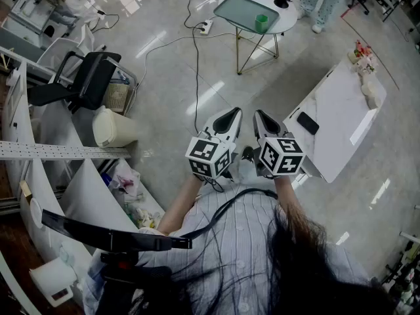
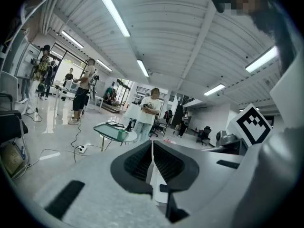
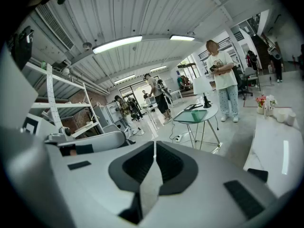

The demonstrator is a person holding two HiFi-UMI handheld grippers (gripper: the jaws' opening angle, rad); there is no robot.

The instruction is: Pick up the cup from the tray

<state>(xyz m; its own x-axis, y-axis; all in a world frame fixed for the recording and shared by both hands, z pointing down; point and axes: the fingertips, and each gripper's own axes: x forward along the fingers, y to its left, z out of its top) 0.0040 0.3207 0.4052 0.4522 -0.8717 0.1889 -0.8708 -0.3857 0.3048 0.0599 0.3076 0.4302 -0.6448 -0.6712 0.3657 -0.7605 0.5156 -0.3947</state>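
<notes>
Green plastic cup (image 1: 262, 23) upright on teal tray (image 1: 237, 9), round white desk (image 1: 287, 20), well ahead of both fingers | left gripper (image 1: 231, 115), right gripper (image 1: 261, 118): fingers pressed together, empty | risk, I judge: arriving unopened I'd topple it; floor cable (image 1: 195, 64) lies between.

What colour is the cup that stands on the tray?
The cup is green, clearest in the head view.

Held side by side in front of the chest: left gripper (image 1: 230, 118) and right gripper (image 1: 263, 122), close together but not touching, both tipped slightly down. Jaws of each are pressed together with nothing between. Both forearms (image 1: 178, 210) reach forward, elbows bent.
</notes>
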